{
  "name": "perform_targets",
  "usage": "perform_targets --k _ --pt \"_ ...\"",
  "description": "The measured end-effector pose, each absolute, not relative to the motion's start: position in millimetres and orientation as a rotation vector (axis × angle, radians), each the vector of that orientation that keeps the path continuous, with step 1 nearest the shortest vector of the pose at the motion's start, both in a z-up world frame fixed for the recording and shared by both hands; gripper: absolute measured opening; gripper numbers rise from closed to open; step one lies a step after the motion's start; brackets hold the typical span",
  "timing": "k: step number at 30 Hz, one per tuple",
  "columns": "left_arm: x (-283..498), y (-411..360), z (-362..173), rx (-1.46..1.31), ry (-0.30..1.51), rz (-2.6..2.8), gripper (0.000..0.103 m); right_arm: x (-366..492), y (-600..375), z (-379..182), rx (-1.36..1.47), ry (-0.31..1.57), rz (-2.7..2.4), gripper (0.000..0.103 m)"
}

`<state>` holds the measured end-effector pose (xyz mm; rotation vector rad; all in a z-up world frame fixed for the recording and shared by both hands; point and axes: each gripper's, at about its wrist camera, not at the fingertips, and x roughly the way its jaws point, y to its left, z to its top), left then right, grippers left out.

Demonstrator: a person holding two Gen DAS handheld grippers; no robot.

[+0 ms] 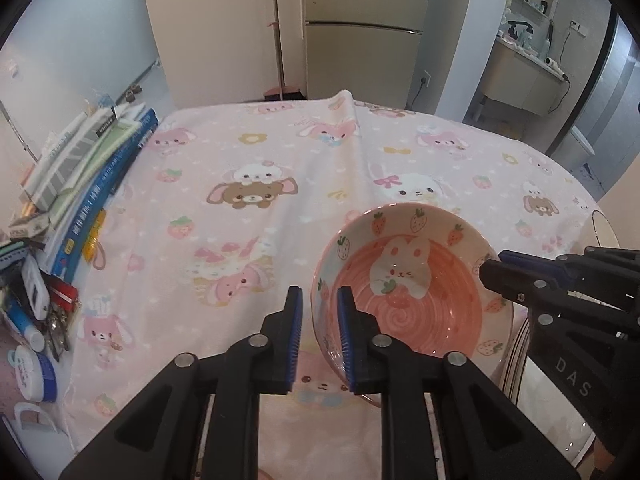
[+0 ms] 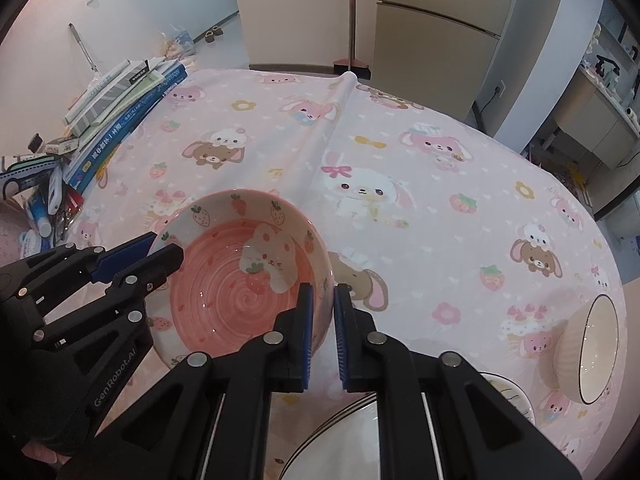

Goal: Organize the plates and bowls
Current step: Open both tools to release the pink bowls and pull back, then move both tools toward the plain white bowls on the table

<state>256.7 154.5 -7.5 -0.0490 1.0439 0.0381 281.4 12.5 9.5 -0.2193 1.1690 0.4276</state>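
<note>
While both my grippers straddle its opposite rims, the pink ceramic rabbit-and-strawberry bowl (image 2: 244, 276) hangs tilted over the pink cartoon tablecloth (image 2: 420, 160).
Right gripper (image 2: 320, 330) clamped on rim; left gripper (image 1: 318, 334) parted, rim between, pads loose.

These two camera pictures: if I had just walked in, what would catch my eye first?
Most likely the pink ceramic bowl painted with a bunny and strawberries, held between two black grippers with blue pads: the right gripper clamps its near rim, while the left gripper straddles the opposite rim. Under it spreads a pink cartoon-rabbit tablecloth, with a leaning stack of books at its left edge.
</note>
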Motion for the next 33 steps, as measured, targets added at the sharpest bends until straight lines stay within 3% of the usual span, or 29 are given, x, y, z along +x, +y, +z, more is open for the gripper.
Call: perform_targets --k 3,4,10,13,14,16,17,18,23,33 --pt "249 153 7 -0.053 0.978 0.028 0.069 280 10 13 -0.210 1.162 0.433 0.010" --pt "246 152 13 -0.049 0.951 0.028 0.071 279 9 15 -0.210 1.159 0.434 0.010" --pt "232 150 40 -0.047 0.896 0.041 0.072 276 4 27 -0.201 1.137 0.437 0.010" --pt "221 151 56 -0.062 0.849 0.030 0.081 274 -1 36 -0.181 1.122 0.442 0.014" --pt "217 150 62 -0.063 0.831 0.032 0.082 274 -4 38 -0.175 1.115 0.442 0.019" --pt "212 150 71 -0.063 0.809 0.037 0.083 272 -8 46 -0.153 1.089 0.447 0.039" --pt "210 150 76 -0.071 0.802 0.033 0.083 270 -11 51 -0.138 1.066 0.454 0.056" --pt "206 151 81 -0.087 0.798 0.021 0.083 268 -14 55 -0.126 1.043 0.463 0.060" --pt "185 149 106 -0.119 0.733 0.005 0.083 257 -23 75 -0.108 0.998 0.477 0.061" --pt "148 128 153 -0.102 0.606 -0.029 0.084 219 -52 120 -0.111 0.844 0.451 0.073"
